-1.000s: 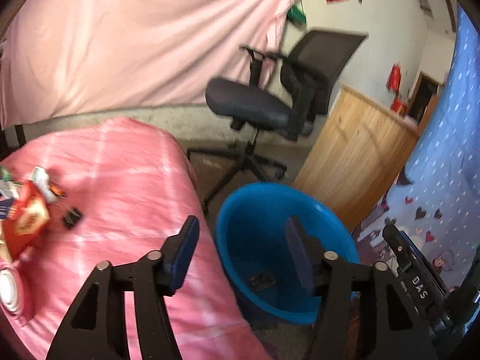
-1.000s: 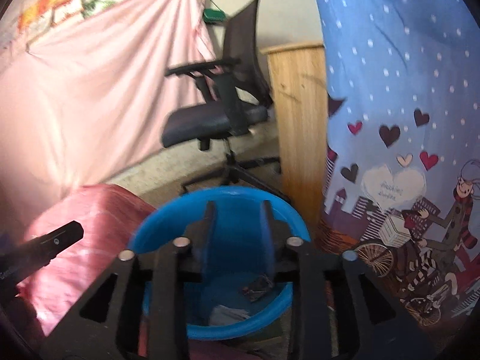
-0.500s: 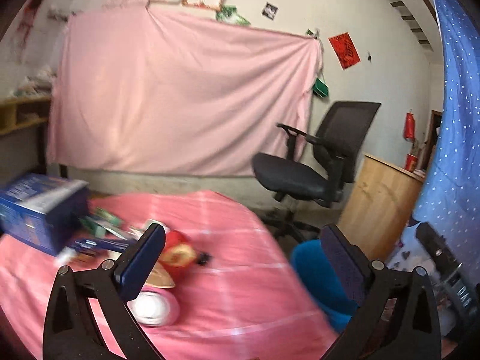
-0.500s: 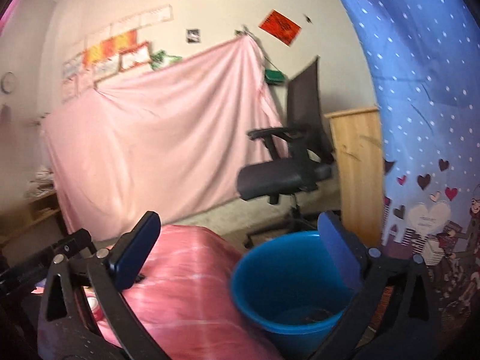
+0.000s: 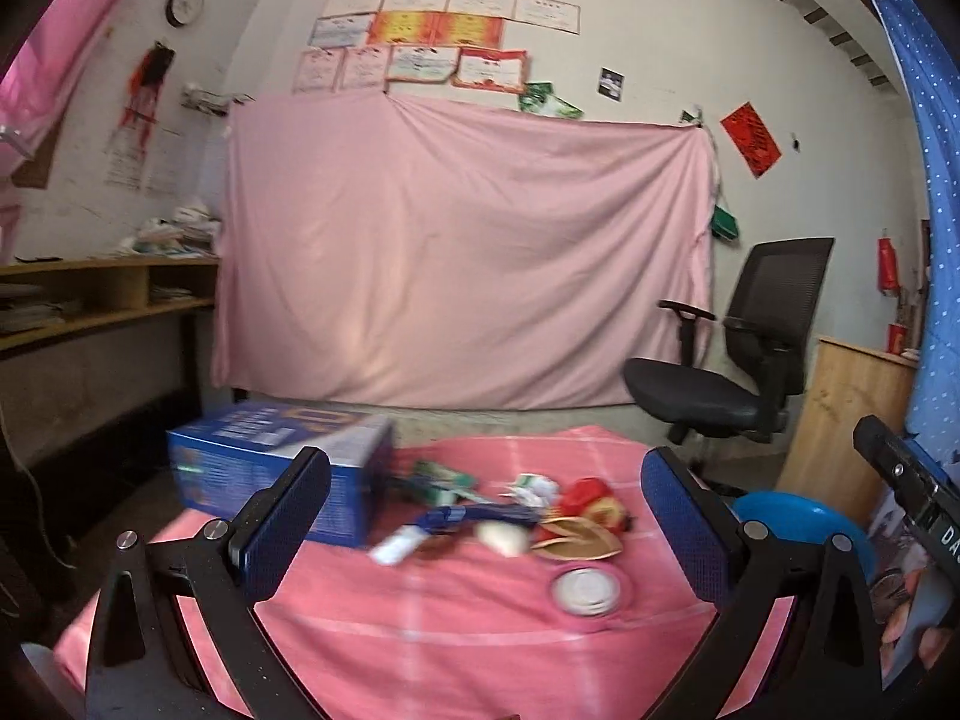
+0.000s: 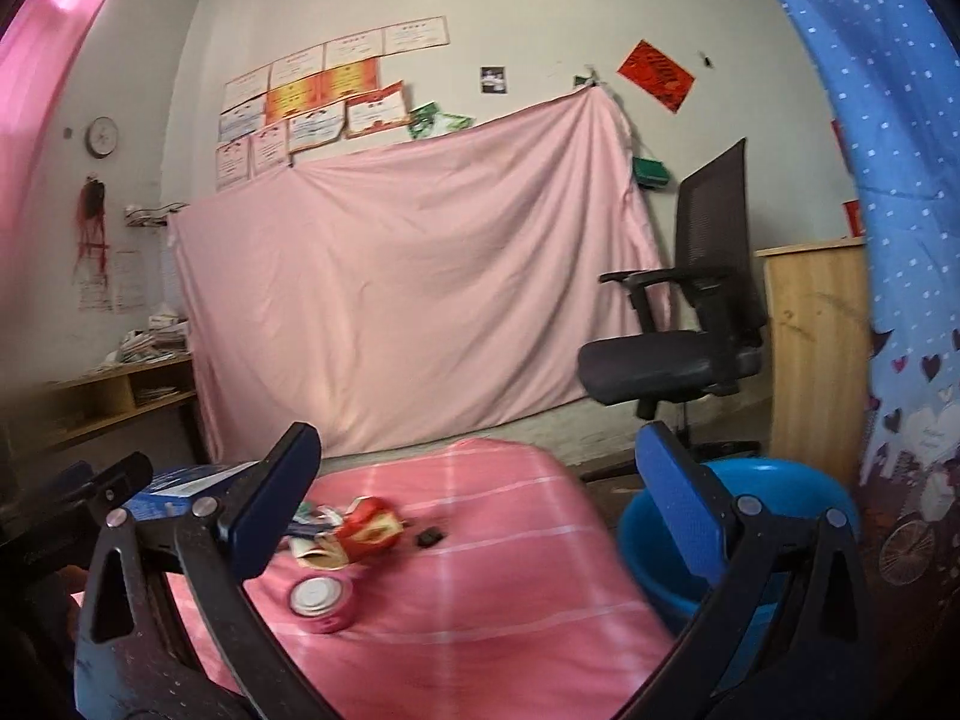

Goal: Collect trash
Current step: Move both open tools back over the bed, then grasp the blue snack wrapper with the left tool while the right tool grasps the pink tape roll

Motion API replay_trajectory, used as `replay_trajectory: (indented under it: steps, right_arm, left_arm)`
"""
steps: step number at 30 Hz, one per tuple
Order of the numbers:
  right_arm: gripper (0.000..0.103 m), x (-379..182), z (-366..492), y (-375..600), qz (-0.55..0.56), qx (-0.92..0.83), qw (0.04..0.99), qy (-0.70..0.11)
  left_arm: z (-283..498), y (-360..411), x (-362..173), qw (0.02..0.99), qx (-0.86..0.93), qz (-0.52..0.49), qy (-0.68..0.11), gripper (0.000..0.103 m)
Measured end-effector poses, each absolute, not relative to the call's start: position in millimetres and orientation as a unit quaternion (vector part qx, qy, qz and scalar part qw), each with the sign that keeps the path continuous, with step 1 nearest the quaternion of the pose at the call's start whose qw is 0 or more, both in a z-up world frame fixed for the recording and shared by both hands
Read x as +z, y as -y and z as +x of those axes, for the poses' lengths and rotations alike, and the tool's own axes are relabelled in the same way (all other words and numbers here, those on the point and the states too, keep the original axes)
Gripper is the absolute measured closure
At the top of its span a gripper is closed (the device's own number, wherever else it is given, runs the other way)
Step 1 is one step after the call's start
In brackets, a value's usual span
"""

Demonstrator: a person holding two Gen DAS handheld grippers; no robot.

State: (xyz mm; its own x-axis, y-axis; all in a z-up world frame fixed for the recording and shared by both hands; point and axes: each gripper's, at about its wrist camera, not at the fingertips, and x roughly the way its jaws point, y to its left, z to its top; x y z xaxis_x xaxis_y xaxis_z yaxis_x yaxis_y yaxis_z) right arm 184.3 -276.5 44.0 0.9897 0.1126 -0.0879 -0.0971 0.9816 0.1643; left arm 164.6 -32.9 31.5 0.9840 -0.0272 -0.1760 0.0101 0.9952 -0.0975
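A heap of trash lies on the pink tablecloth [image 5: 432, 630]: a red carton [image 5: 591, 501], a blue wrapper [image 5: 480, 515], crumpled white paper [image 5: 536, 487] and a pink round tin [image 5: 591, 591]. The red carton [image 6: 369, 531], the tin [image 6: 321, 597] and a small black clip [image 6: 430, 536] also show in the right wrist view. A blue basin [image 6: 750, 516] stands on the floor to the table's right; its rim shows in the left wrist view [image 5: 798, 519]. My left gripper [image 5: 486, 531] is open and empty above the table. My right gripper [image 6: 477, 525] is open and empty too.
A blue cardboard box [image 5: 282, 474] sits at the table's back left. A black office chair [image 5: 738, 360] and a wooden cabinet [image 5: 852, 420] stand behind the basin. A pink sheet [image 5: 456, 252] hangs on the far wall. Shelves [image 5: 90, 300] line the left wall.
Both grippers swung up and left, away from the blue basin toward the table. The right gripper's jaws opened wide. The trash heap came into view.
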Motion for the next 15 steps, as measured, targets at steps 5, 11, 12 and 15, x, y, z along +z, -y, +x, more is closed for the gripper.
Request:
replay_trajectory:
  steps: [5,11,12,15]
  right_arm:
    - [0.0,31.9,195.6,242.4,0.061,0.078,0.993,-0.072]
    - [0.0,11.8,206.5,215.3,0.035,0.101,0.989,-0.106]
    - [0.0,8.3,207.9,210.8,0.031,0.104,0.988,-0.112]
    - [0.0,-0.9,218.4,201.6,0.02,0.108,0.984,-0.14]
  left_arm:
    - [157.5,2.5,15.0,0.995,0.018,-0.032,-0.09,0.001]
    - [164.9,-20.7,-9.8,0.991,0.042,-0.034,-0.119,0.001]
    - [167.8,-23.0,-12.8,0.991,0.043,-0.035,-0.124,0.001]
    - [178.4,-26.7,-18.5,0.989,0.04,-0.033,-0.142,0.001]
